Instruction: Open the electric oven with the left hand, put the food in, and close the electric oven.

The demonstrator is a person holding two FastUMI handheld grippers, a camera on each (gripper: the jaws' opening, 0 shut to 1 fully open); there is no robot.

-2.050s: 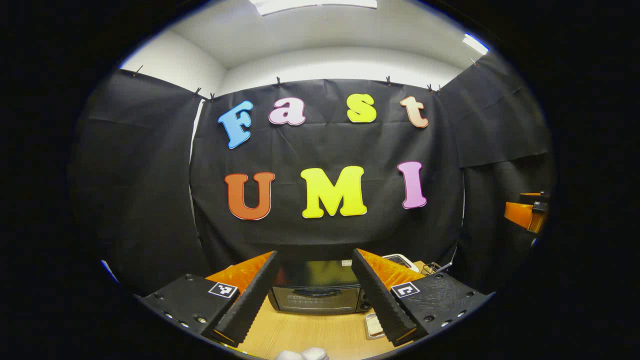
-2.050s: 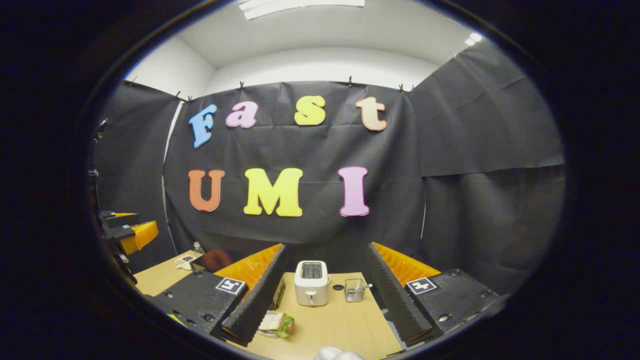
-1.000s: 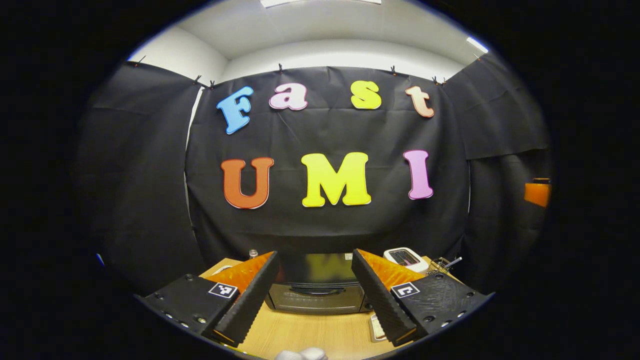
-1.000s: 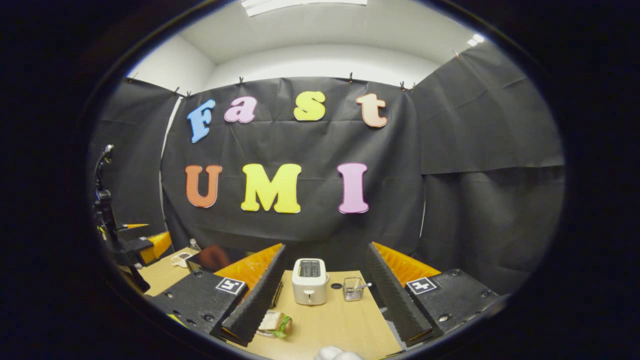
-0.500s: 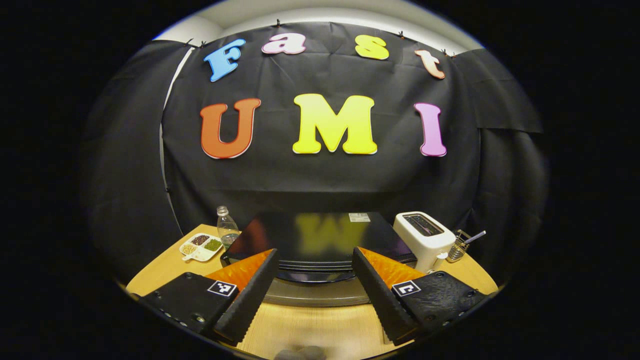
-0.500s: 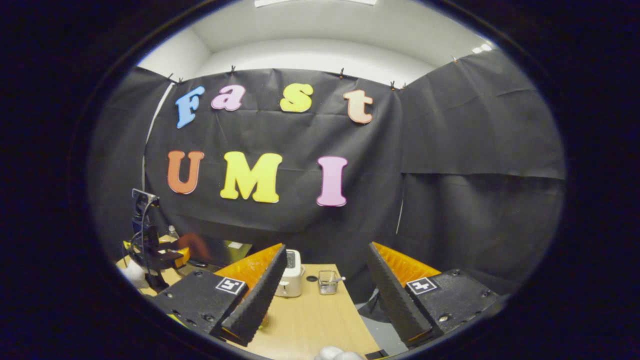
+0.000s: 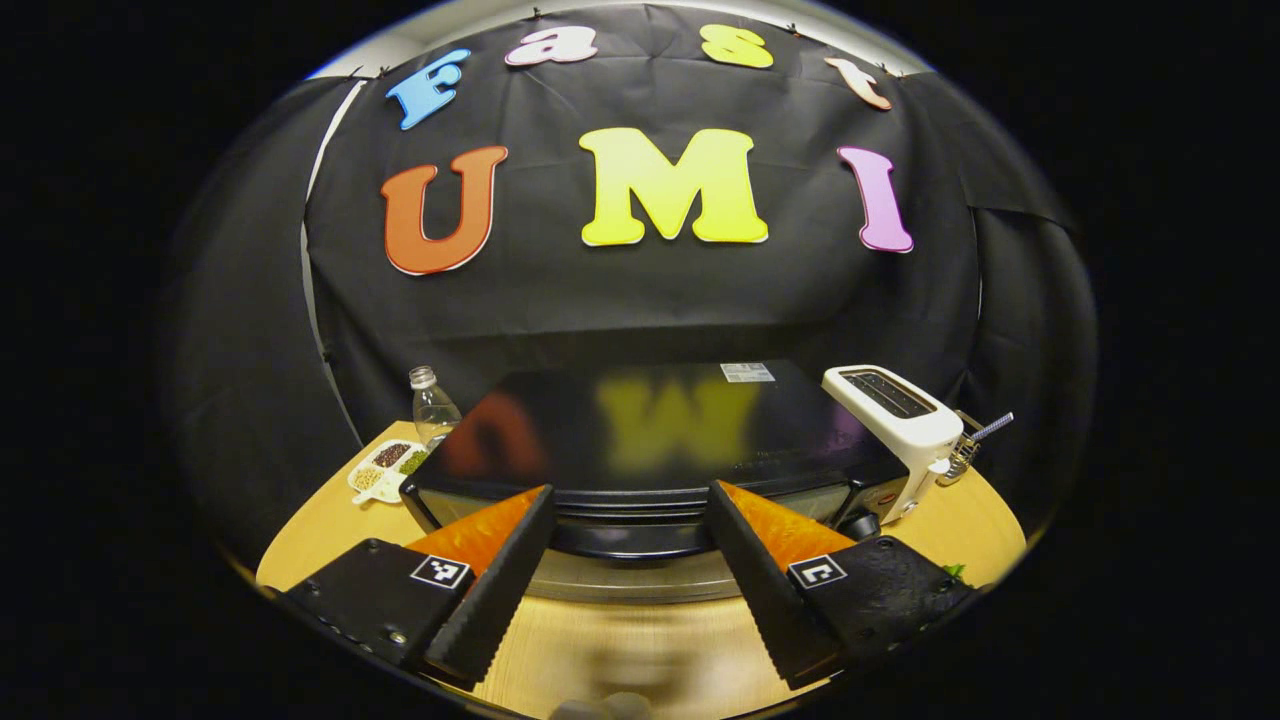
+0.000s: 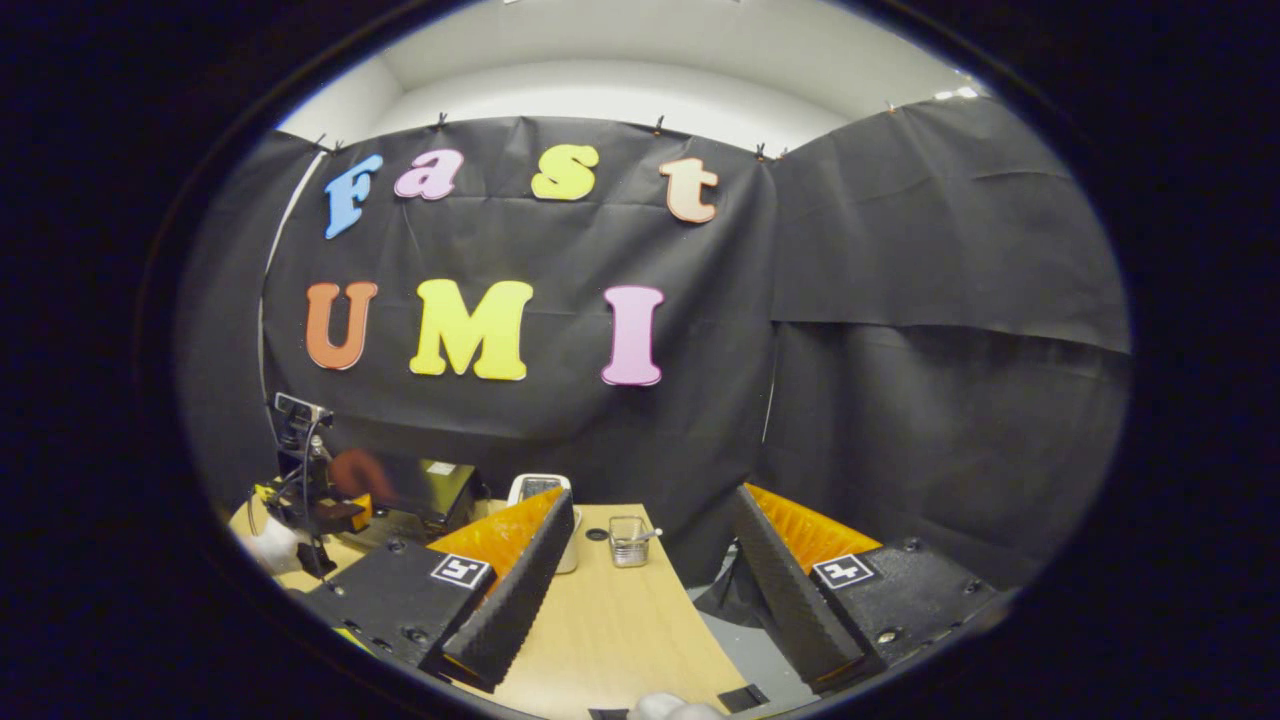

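Observation:
The black electric oven (image 7: 640,430) stands on the wooden table (image 7: 640,650), right in front of my left gripper (image 7: 625,590). Its dark door handle (image 7: 630,540) lies level with the fingertips, in the gap between them. This gripper is open and holds nothing, and the oven door looks closed. A scrap of green food (image 7: 948,572) peeks out beside the right finger's base. My right gripper (image 8: 650,590) is open and hovers over the table (image 8: 620,630). From there the oven (image 8: 425,492) is far left, with the other gripper (image 8: 310,500) and a gloved hand (image 8: 265,545) at it.
A white toaster (image 7: 890,415) stands right of the oven, with a small metal basket (image 7: 965,445) behind it. A plastic bottle (image 7: 430,405) and a divided snack dish (image 7: 385,468) sit to the oven's left. The table's right edge drops to grey floor (image 8: 760,650).
My left gripper has gone forward and down to the oven, which now looms large with its handle between the fingers. My right gripper has swung right, and the sandwich has slipped behind its finger.

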